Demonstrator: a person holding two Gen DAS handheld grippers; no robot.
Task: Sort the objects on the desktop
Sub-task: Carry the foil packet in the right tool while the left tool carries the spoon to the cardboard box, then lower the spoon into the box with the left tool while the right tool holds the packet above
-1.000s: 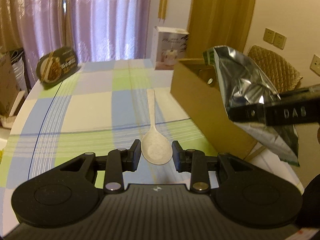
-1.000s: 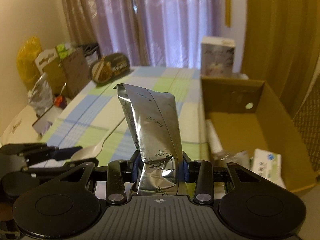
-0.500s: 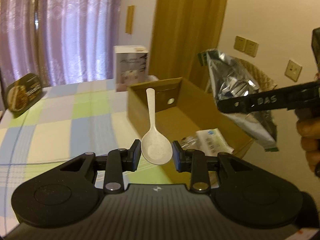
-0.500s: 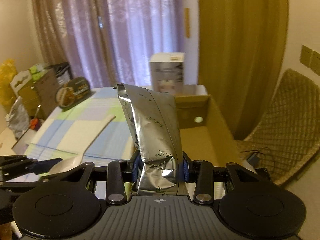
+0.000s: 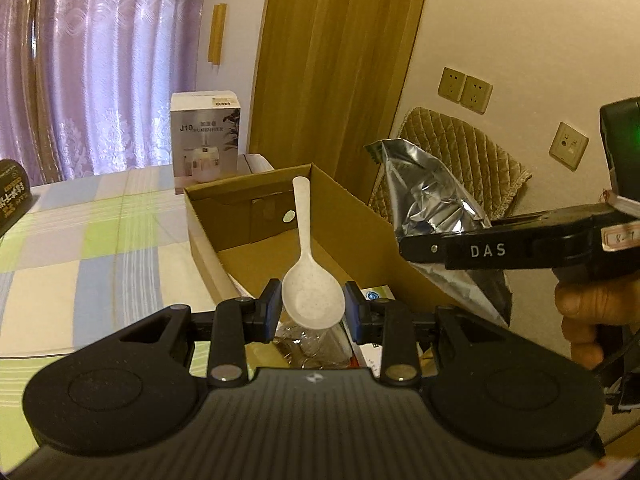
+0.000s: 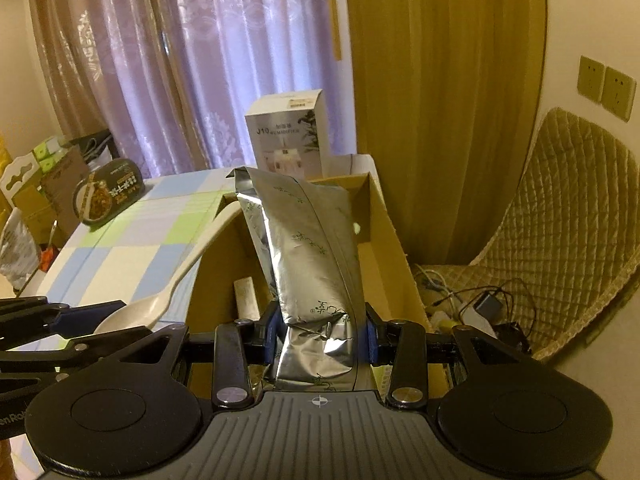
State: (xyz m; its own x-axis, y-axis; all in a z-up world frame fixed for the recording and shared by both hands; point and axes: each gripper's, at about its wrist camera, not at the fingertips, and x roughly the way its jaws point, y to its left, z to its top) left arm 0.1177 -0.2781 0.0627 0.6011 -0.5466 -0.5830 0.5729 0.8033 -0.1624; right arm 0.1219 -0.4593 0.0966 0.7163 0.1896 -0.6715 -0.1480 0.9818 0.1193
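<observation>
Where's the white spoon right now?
Left wrist view, centre: the white spoon is clamped by its bowl in the left gripper, handle pointing forward over the open cardboard box.

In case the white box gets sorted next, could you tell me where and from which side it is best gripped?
Probably by its upper half, with the jaws across the two flat side faces. The white box stands upright with parallel sides. The carton sits close by on one side, so coming in over the open table, or from above, looks clearest.
</observation>
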